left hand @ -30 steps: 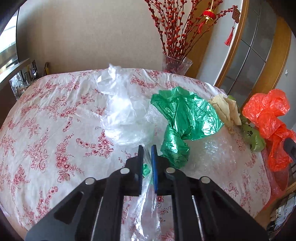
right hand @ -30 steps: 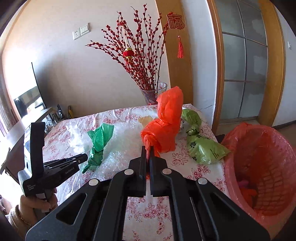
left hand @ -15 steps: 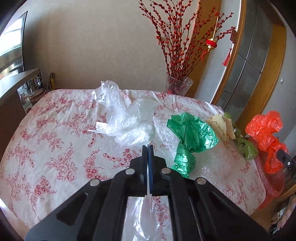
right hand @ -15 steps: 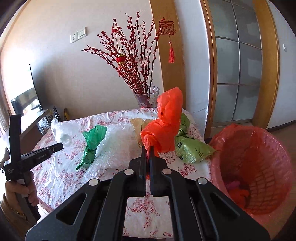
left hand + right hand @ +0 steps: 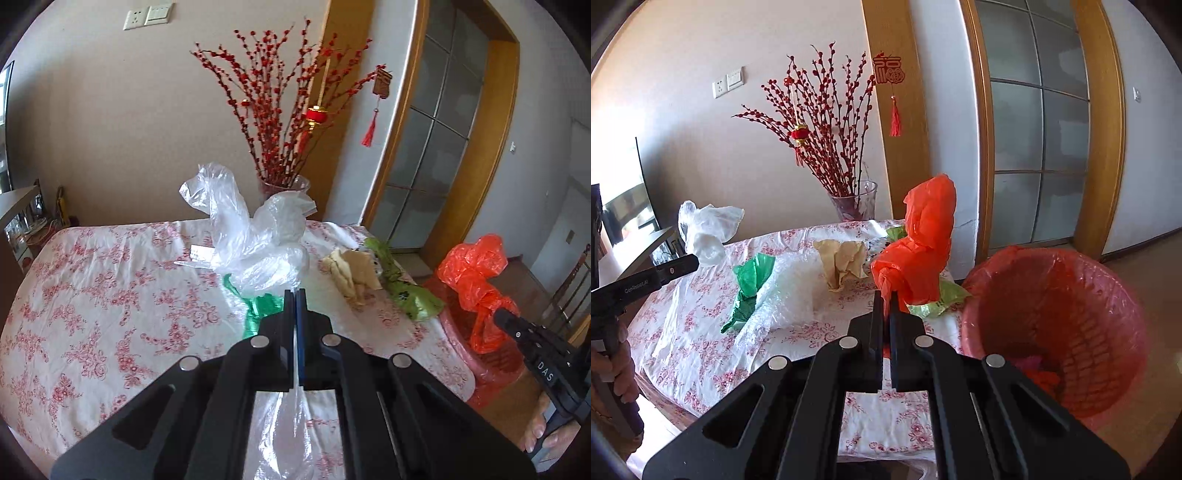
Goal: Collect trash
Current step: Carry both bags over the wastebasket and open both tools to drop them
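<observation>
My left gripper (image 5: pixel 294 293) is shut on a clear plastic bag (image 5: pixel 255 236) and holds it above the floral tablecloth (image 5: pixel 110 295); the bag also shows in the right wrist view (image 5: pixel 705 229). My right gripper (image 5: pixel 885 295) is shut on an orange plastic bag (image 5: pixel 919 243), held above the table edge left of the pink trash basket (image 5: pixel 1052 314). A green bag (image 5: pixel 750 284), bubble wrap (image 5: pixel 786 295), crumpled brown paper (image 5: pixel 842 262) and a light green bag (image 5: pixel 938 299) lie on the table.
A glass vase (image 5: pixel 855 201) with red berry branches stands at the table's far edge. A wooden-framed glass door (image 5: pixel 1038 147) is behind the basket. A chair (image 5: pixel 569 284) stands at the right.
My left gripper closed on the clear bag and lifted it off the table. My right gripper has carried the orange bag toward the basket.
</observation>
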Tool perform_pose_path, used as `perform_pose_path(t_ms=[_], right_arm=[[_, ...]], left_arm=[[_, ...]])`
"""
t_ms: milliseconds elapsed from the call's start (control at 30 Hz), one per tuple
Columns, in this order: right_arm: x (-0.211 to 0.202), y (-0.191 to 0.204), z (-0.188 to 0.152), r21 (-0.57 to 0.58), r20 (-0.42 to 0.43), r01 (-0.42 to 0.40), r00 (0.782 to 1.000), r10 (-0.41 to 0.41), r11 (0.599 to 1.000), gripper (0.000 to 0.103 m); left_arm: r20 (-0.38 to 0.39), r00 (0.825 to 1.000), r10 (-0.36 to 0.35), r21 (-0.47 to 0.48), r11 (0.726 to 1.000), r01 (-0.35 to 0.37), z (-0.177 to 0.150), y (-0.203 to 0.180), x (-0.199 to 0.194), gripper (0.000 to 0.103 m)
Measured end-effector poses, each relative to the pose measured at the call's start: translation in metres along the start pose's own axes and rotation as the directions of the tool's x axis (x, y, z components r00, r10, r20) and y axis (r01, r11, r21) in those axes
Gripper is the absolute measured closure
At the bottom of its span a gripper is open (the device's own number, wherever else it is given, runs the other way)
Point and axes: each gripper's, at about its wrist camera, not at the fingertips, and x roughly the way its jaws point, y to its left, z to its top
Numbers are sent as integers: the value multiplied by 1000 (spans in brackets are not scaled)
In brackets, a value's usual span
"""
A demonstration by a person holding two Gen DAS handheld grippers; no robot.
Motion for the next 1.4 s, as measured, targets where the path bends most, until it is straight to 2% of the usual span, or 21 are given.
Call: perform_pose_path(t_ms=[233,467,833,1100,1400], right_arm=[[-15,-30,-5,41,12,49,999,-50,998,100],[-31,-63,-10,92,24,107,994,-110,990,100],[-48,-110,-17,171,29,191,980,-199,966,100],[-54,-137,-17,206,39,234,968,-247,950,100],[-51,-158,-11,223,47,260,960,-277,939,100]], left_arm=[[-17,996,-89,75,993,90,-2,-52,9,100],[-48,982,-183,126,974,188,-7,-103,23,100],[-102,949,-297,182,933,311,-12,-165,50,100],[-150,915,-374,183,899,398,-14,-204,78,100],[-185,887,-423,226,860,458,-20,-247,102,100]])
